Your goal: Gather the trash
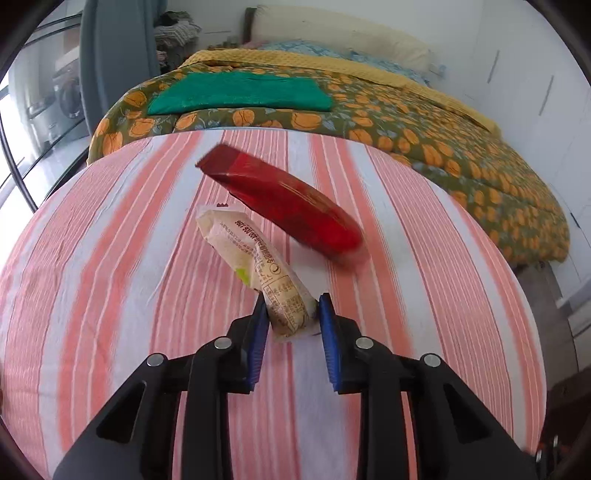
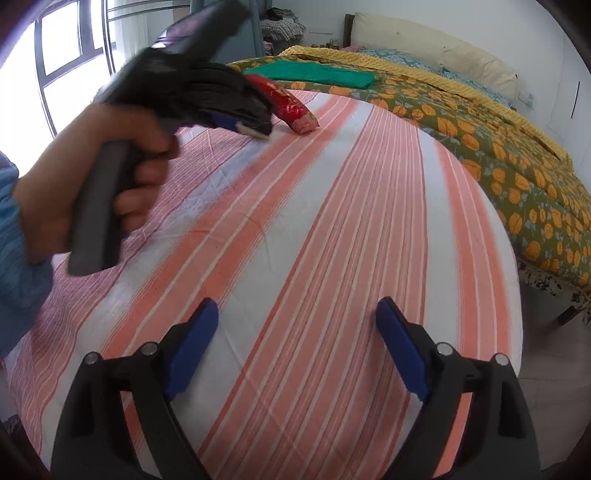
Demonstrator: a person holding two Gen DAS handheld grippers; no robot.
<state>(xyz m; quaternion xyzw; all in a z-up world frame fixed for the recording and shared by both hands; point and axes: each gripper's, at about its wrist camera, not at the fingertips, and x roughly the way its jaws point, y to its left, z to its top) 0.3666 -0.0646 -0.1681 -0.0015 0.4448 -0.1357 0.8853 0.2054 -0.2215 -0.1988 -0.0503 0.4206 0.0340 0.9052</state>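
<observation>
My left gripper (image 1: 291, 308) is shut on the near end of a beige printed snack wrapper (image 1: 255, 269), which sticks forward over the striped sheet. A red foil wrapper (image 1: 284, 201) lies just beyond it on the sheet; it also shows in the right wrist view (image 2: 295, 107). In the right wrist view the left gripper (image 2: 255, 129) is at upper left, held by a hand (image 2: 92, 177), with a bit of the beige wrapper at its tip. My right gripper (image 2: 297, 314) is open and empty above the sheet.
The pink-and-white striped sheet (image 2: 314, 221) covers a rounded mattress. Behind it lies a green-and-orange floral quilt (image 1: 424, 122) with a folded green cloth (image 1: 240, 92) on it and a pillow (image 1: 332, 33). Windows (image 2: 66, 44) are at the left.
</observation>
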